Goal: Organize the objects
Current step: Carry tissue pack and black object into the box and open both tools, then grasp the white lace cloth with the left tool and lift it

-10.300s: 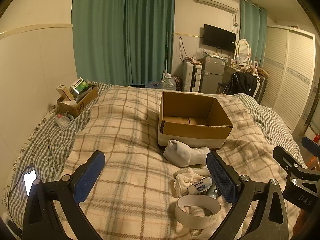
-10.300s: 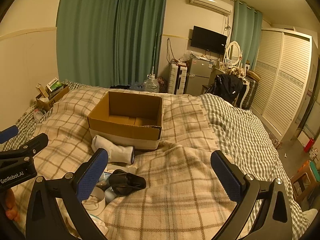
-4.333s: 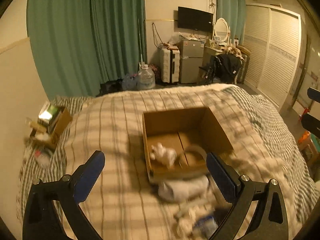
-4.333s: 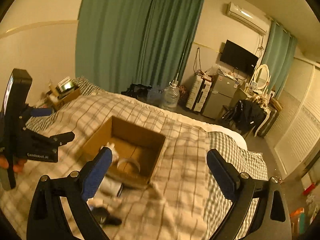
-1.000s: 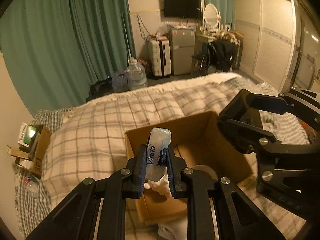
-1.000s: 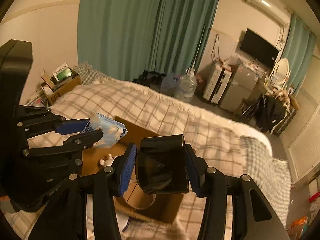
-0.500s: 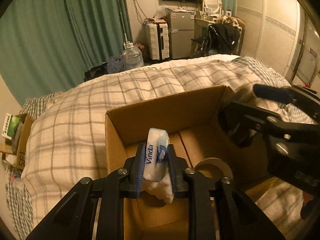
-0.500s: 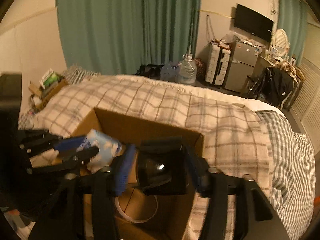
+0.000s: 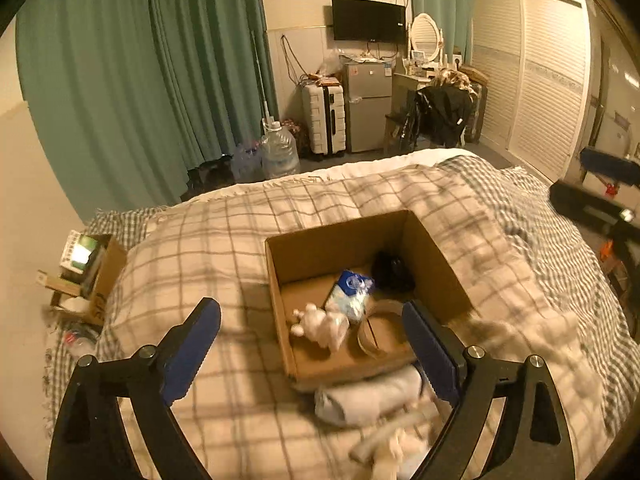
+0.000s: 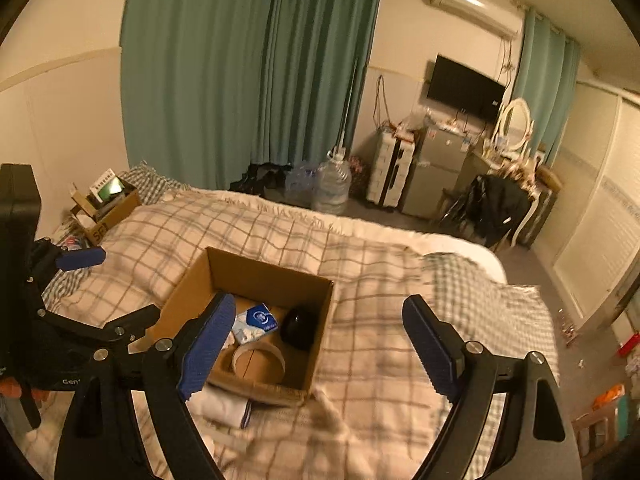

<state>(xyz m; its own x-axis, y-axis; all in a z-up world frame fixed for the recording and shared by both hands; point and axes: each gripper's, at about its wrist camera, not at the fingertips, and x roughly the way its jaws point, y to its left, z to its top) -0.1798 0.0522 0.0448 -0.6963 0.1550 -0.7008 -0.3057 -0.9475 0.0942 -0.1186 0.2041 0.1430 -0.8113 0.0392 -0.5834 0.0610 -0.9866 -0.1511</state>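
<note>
An open cardboard box [image 9: 436, 256] [image 10: 316, 328] sits on the plaid bed. Inside lie a blue-and-white tissue pack [image 9: 350, 294] [image 10: 256, 322], a black round object [image 9: 390, 270] [image 10: 300, 328], a white fluffy item [image 9: 320, 324] and a tape ring [image 9: 378, 330] [image 10: 258, 360]. A white rolled sock [image 9: 368, 398] [image 10: 222, 406] lies in front of the box, with white crumpled items [image 9: 394, 444] nearer me. My left gripper [image 9: 312, 354] is open and empty above the box's near edge. My right gripper [image 10: 320, 340] is open and empty above the box.
A small cardboard box of clutter [image 9: 86, 276] [image 10: 106, 204] sits at the bed's left edge by the wall. Beyond the bed are a water jug [image 9: 280, 152], suitcase [image 9: 324, 118], fridge [image 9: 366, 104] and green curtains [image 9: 140, 72]. The other gripper shows at the frame sides.
Both grippers opened and pulled back up from the box. The tissue pack left the left gripper and the black object left the right gripper; both now lie in the box.
</note>
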